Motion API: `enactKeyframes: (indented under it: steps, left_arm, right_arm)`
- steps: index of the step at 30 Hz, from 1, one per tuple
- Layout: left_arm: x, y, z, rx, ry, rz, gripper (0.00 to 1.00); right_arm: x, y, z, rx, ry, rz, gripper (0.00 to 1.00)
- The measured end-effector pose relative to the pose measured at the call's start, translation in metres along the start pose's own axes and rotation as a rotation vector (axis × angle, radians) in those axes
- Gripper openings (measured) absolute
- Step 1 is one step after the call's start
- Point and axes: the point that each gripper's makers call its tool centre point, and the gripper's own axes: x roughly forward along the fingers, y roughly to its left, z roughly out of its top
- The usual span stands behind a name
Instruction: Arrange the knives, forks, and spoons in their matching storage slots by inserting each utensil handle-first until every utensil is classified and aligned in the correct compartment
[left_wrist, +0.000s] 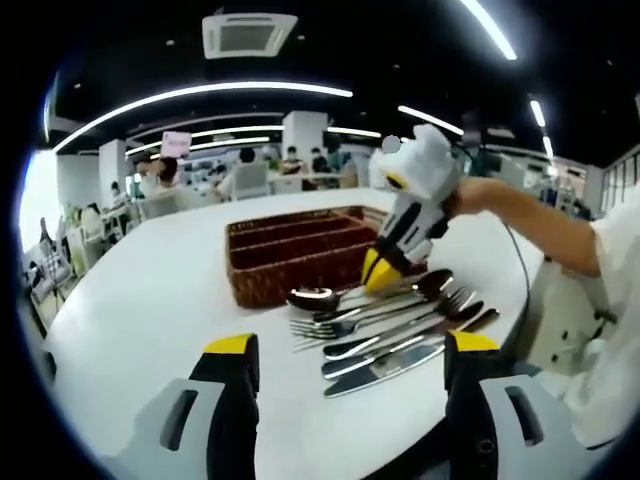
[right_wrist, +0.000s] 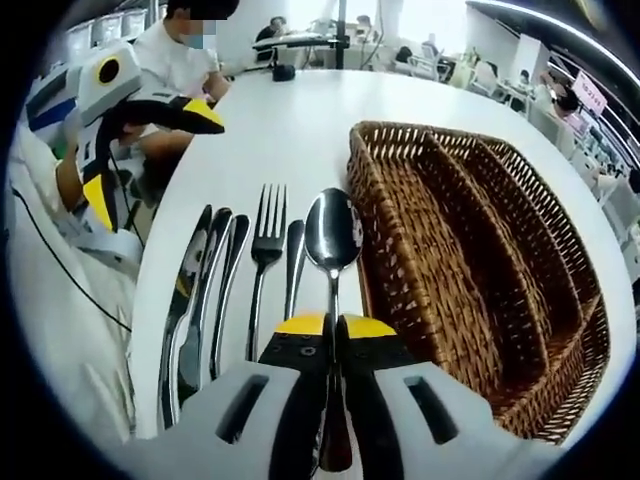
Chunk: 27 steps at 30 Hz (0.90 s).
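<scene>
My right gripper is shut on the handle of a spoon, whose bowl points away from me beside the wicker basket. To the spoon's left a fork and knives lie side by side on the table. My left gripper hovers open over the table, short of the cutlery row. From there the right gripper reaches in from the right with its tips down on the spoon, in front of the basket. The left gripper shows at the upper left, jaws apart.
The basket has long narrow compartments running side by side, with nothing in them that I can see. The round white table stretches left and back. A person's arm comes from the right. Other people sit at desks beyond the table.
</scene>
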Motion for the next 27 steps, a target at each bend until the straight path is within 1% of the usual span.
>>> enactKeyframes:
  steps: [2, 6, 9, 12, 14, 20, 24, 25, 27]
  left_arm:
    - [0.000, 0.000, -0.001, 0.003, 0.003, -0.001, 0.75]
    - [0.001, 0.000, 0.000, 0.006, 0.005, -0.006, 0.74]
    - [0.001, 0.000, -0.001, 0.007, 0.008, -0.006, 0.74]
    - [0.000, 0.000, -0.001, 0.007, 0.006, -0.005, 0.73]
    - [0.000, 0.000, -0.001, 0.008, 0.007, -0.004, 0.73]
    - [0.002, 0.001, -0.001, 0.010, 0.009, -0.008, 0.73]
    - [0.003, 0.000, 0.000, 0.012, 0.007, -0.011, 0.73]
    - [0.003, 0.000, 0.000, 0.014, 0.008, -0.012, 0.73]
    - [0.003, 0.001, 0.000, 0.015, 0.010, -0.011, 0.73]
  right_arm:
    - [0.002, -0.002, -0.001, -0.002, 0.021, 0.016, 0.02]
    - [0.002, -0.005, 0.003, 0.001, 0.030, 0.033, 0.02]
    - [0.002, -0.004, 0.002, 0.003, 0.034, 0.062, 0.02]
    - [0.000, -0.002, 0.002, -0.001, 0.033, 0.068, 0.01]
    - [-0.002, 0.000, 0.003, 0.000, 0.028, 0.079, 0.01]
    - [-0.008, 0.002, 0.007, -0.025, 0.009, 0.072, 0.01]
    - [-0.013, 0.003, 0.010, -0.022, -0.003, 0.079, 0.01]
    - [-0.014, 0.002, 0.013, -0.021, -0.018, 0.075, 0.01]
    - [-0.017, 0.003, 0.013, -0.018, -0.015, 0.081, 0.01]
